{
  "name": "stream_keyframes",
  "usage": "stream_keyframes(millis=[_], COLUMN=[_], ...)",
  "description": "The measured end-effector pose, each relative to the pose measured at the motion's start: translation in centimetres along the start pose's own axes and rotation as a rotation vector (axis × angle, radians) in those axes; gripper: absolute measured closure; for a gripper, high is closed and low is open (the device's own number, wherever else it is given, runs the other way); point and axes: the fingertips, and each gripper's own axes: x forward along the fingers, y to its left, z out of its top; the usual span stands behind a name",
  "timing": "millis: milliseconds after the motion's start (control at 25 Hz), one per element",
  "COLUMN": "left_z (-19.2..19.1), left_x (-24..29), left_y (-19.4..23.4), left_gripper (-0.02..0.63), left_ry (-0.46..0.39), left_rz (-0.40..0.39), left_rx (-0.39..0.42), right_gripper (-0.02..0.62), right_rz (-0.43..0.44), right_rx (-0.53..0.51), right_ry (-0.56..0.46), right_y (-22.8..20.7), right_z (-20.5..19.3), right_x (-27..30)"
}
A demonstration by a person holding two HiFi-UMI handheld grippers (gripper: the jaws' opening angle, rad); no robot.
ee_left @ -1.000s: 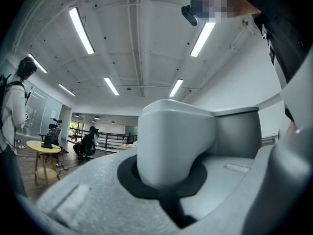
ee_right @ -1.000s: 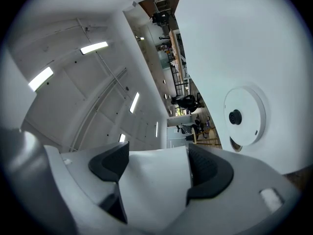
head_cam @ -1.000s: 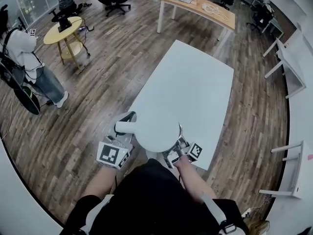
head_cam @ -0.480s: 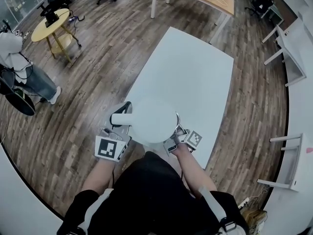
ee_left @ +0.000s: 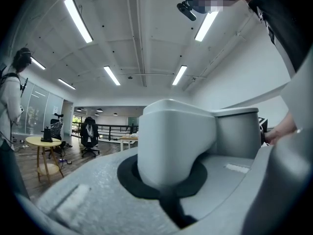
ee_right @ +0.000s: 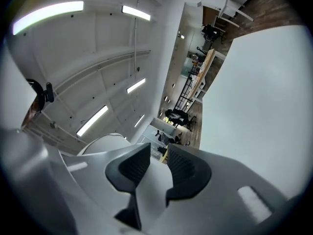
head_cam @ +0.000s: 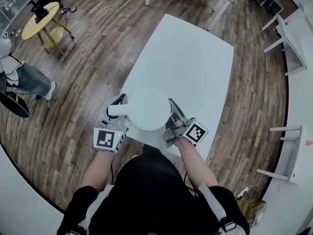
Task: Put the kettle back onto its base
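Observation:
A white kettle [head_cam: 147,109] is seen from above, over the near end of the white table [head_cam: 190,62]. Its handle [head_cam: 116,109] sticks out to the left. My left gripper [head_cam: 116,119] is shut on that handle, which fills the left gripper view as a thick white bar [ee_left: 173,141] between the dark pads. My right gripper [head_cam: 172,113] lies beside the kettle's right flank. Its jaws are closing, with only a narrow gap and nothing between them [ee_right: 154,168]. The kettle's rounded body [ee_right: 100,143] shows to the left of the right gripper. No view shows the base.
The white table stretches away beyond the kettle. Wood floor [head_cam: 83,82] surrounds it. A round yellow side table [head_cam: 41,21] and a standing person [head_cam: 22,77] are far left. White furniture frames [head_cam: 286,151] stand along the right. My own dark-clothed body [head_cam: 146,190] is at the bottom.
The kettle has shifted slightly up the picture with the left gripper still on its handle. The right gripper has rolled over beside the kettle and its jaws have narrowed.

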Motion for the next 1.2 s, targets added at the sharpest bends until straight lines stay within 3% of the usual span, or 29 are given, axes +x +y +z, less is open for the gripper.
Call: stream_keyframes(millis=[160, 520, 1200], left_z=[-1.3, -3.9, -5.1], left_x=[0.8, 3.1, 3.3], left_y=[0.1, -0.3, 0.3], left_gripper=[0.607, 0.607, 0.607], left_ry=[0.006, -0.002, 0.009], left_rz=[0.008, -0.048, -0.043], left_rx=[-0.011, -0.042, -0.059], right_gripper=[0.568, 0.591, 0.601], right_rz=[-0.013, -0.079, -0.054], right_rx=[0.007, -0.011, 0.019], right_ry=[-0.009, -0.017, 0.02], right_y=[-0.2, -2.5, -3.1], right_z=[0.2, 0.7, 0.2], right_x=[0.6, 0.6, 1.1])
